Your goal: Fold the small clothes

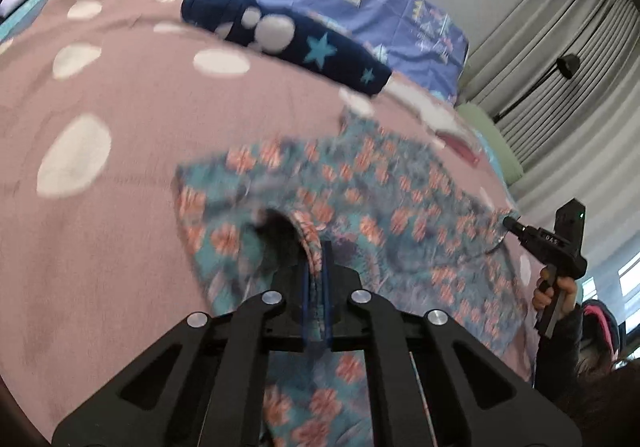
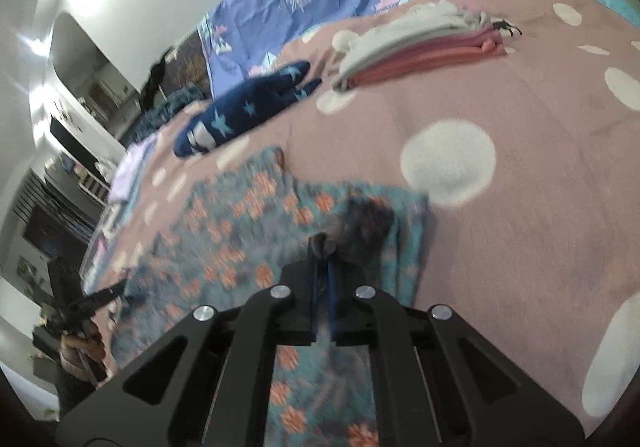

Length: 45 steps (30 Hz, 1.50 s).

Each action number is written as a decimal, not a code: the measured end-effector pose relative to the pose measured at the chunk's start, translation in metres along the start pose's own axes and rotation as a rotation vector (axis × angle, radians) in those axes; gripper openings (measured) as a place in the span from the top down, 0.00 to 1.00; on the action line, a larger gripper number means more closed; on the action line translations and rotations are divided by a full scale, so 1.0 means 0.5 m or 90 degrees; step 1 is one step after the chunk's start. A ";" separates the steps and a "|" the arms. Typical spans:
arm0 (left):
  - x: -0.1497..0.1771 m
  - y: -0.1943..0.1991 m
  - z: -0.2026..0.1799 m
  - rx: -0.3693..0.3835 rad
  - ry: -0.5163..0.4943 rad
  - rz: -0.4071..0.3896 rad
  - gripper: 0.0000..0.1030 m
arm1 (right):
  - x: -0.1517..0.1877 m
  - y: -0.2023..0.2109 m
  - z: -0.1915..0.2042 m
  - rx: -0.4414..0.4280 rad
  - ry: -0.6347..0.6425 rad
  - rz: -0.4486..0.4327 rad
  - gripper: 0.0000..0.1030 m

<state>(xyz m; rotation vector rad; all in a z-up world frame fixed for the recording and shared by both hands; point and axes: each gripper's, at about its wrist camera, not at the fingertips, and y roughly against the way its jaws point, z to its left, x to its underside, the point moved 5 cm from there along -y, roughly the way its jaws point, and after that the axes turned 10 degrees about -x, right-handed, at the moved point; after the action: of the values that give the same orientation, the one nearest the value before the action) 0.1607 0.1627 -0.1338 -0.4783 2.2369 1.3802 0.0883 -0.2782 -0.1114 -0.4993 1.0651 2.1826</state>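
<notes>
Both grippers, left (image 1: 316, 267) and right (image 2: 323, 259), pinch the floral garment (image 1: 360, 183); no legible writing.

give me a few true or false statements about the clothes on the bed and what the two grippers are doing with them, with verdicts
1. The left gripper is shut on an edge of the floral garment. True.
2. The right gripper hangs open above the bed with nothing in its fingers. False: it is shut on the floral garment too.
3. The navy star-print garment lies on the pink polka-dot blanket, beyond the floral one. True.
4. The stack of folded clothes sits on top of the floral garment. False: it lies apart from it, farther back on the blanket.
5. The floral garment is already folded into a small neat square. False: it is spread out between the two grippers.
</notes>
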 end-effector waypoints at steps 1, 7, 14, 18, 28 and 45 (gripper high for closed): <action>-0.020 0.005 -0.004 -0.007 -0.003 -0.017 0.96 | -0.018 0.002 0.001 -0.006 -0.002 -0.016 0.96; -0.118 -0.024 0.031 0.022 0.085 -0.034 0.88 | -0.083 -0.023 -0.042 -0.002 -0.064 -0.061 0.64; -0.095 -0.020 0.077 -0.042 0.088 -0.030 0.61 | -0.068 0.004 -0.051 0.027 -0.004 -0.058 0.57; -0.072 -0.015 0.040 -0.076 -0.031 -0.024 0.50 | -0.068 0.000 -0.055 0.070 0.050 -0.026 0.51; -0.057 -0.120 -0.054 -0.273 -0.353 -0.004 0.39 | -0.086 -0.091 -0.075 0.094 0.076 0.029 0.51; -0.175 -0.138 0.028 -0.124 -0.109 -0.008 0.94 | -0.112 -0.070 -0.084 -0.001 0.032 -0.042 0.95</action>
<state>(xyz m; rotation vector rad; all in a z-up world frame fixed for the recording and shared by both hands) 0.2720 0.1497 -0.1415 -0.4214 1.9706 1.5790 0.1551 -0.3175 -0.1235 -0.5844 1.0591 2.1239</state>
